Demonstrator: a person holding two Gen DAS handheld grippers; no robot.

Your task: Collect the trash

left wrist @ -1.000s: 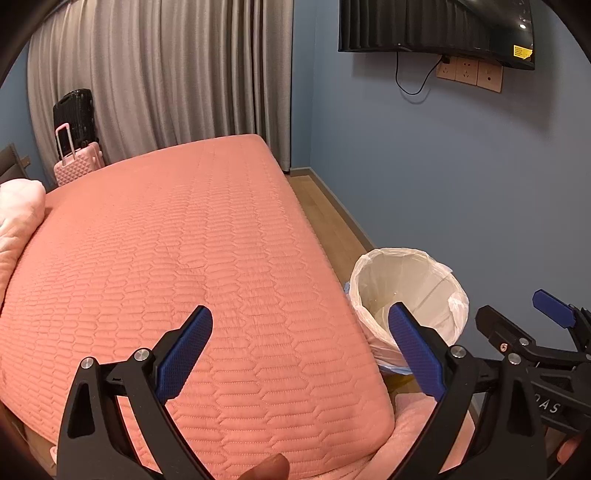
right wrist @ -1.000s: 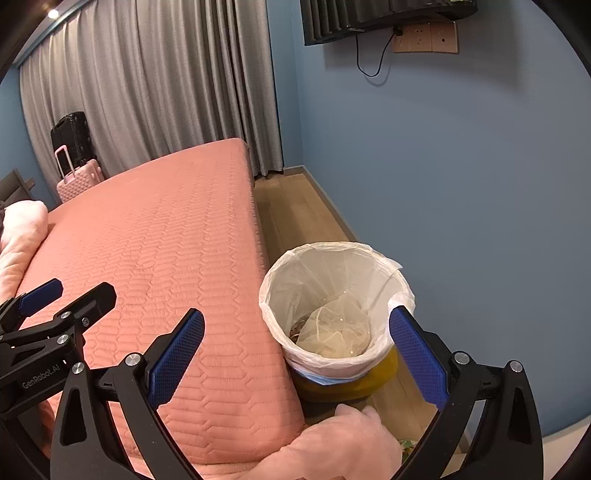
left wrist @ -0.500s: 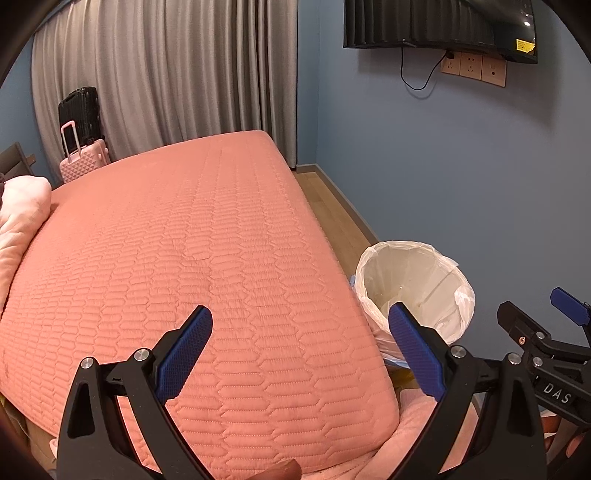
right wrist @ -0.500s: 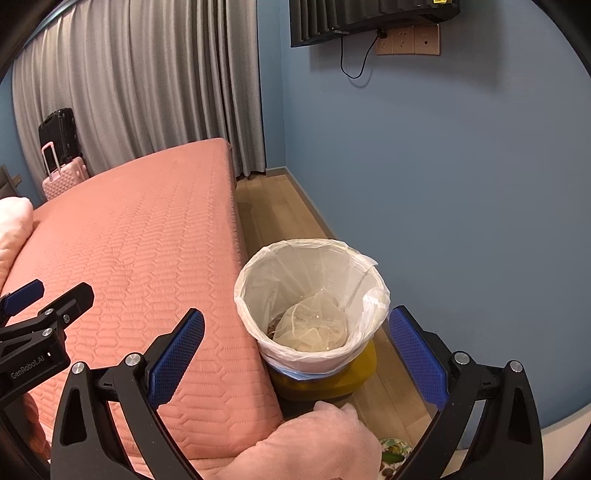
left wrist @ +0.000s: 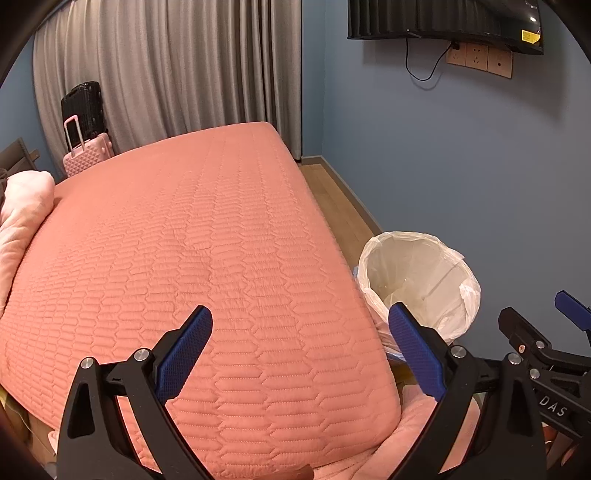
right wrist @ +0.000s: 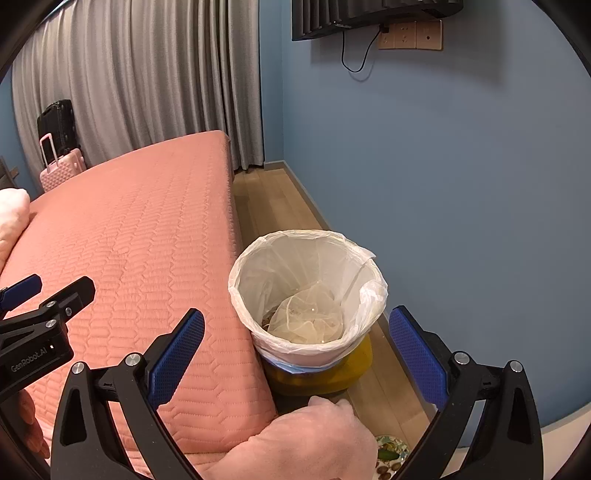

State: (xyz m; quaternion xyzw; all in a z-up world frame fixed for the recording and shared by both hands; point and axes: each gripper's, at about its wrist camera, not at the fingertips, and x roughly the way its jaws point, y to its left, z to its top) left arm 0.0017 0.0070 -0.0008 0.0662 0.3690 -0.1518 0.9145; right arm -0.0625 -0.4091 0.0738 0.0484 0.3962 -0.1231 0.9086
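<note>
A yellow trash bin with a white plastic liner [right wrist: 308, 291] stands on the wooden floor between the bed and the blue wall; crumpled pale trash [right wrist: 308, 317] lies inside it. It also shows in the left wrist view [left wrist: 417, 280]. My right gripper [right wrist: 295, 350] is open and empty, hovering above and in front of the bin. My left gripper [left wrist: 301, 354] is open and empty above the near corner of the pink quilted bed [left wrist: 177, 258]. A small colourful wrapper [right wrist: 391, 450] lies on the floor near the bottom edge.
A pink blanket [right wrist: 306, 439] hangs off the bed's near corner beside the bin. Pink pillows [left wrist: 22, 214] lie at the left. A pink suitcase [left wrist: 86, 155] and a black one stand by the grey curtains. A TV [left wrist: 443, 18] hangs on the blue wall.
Both grippers have drifted back and to the right; the bin now sits more centred between the right gripper's fingers. Both stay open and empty.
</note>
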